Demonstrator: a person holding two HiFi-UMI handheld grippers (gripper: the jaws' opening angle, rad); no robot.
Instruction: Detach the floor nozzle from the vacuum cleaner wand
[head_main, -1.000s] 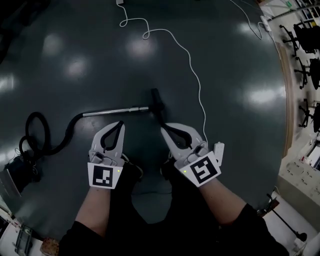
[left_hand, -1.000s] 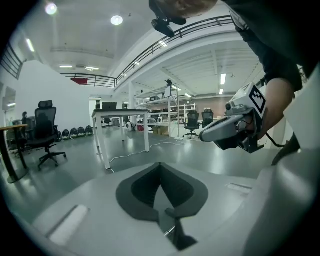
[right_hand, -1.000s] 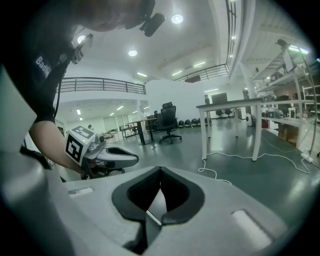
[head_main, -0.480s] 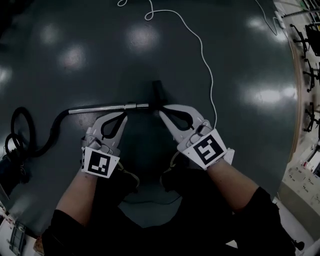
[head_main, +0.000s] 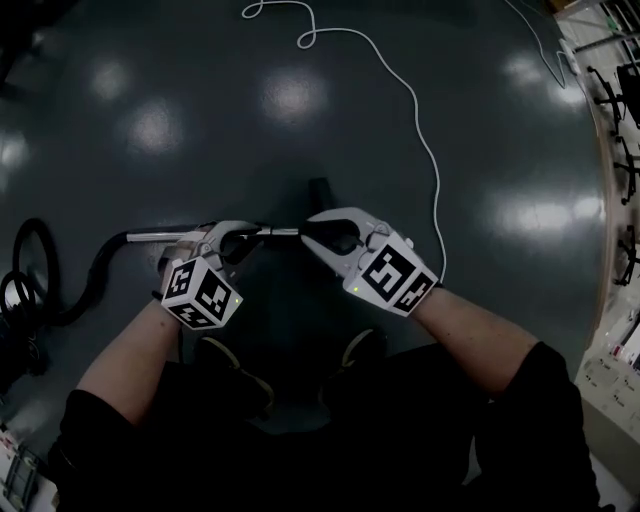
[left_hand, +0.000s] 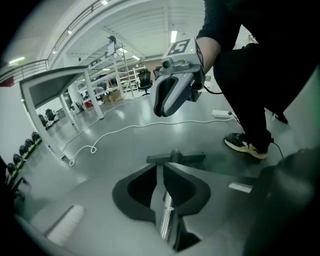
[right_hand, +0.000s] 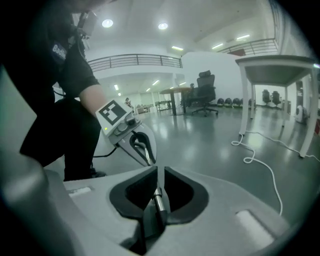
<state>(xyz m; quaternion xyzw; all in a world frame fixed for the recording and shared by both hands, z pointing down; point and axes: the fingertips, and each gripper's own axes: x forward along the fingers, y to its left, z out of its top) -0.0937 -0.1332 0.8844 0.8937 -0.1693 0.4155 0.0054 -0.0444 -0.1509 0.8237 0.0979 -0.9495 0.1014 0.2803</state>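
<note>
Far left on the dark floor (head_main: 130, 120): black hose (head_main: 70, 295), looped, joined to the chrome wand (head_main: 150, 236). Lies flat and runs level toward the right, still attached at its right end to the black floor nozzle (head_main: 320, 192), resting on the floor just past the tips of both tools.

Next, left tool (head_main: 258, 233): angled down over the wand's right part, pointing along it toward the nozzle. Jaws a narrow slit apart, just now opening, straddling the chrome tube; in the left gripper view, tube filling the slit, nozzle crosswise beyond it.

Then right tool (head_main: 306, 230): facing the left one, tip to tip, close but not touching, at the spot where wand meets nozzle. Jaws likewise slightly apart, just now opening, with the tube's end and the dark nozzle neck showing between them in the right gripper view.

Below the tools, two shoes (head_main: 240, 378) planted on the floor.

Right of everything, thin white cable (head_main: 425, 160), curving from the top edge down past the right tool.
</note>
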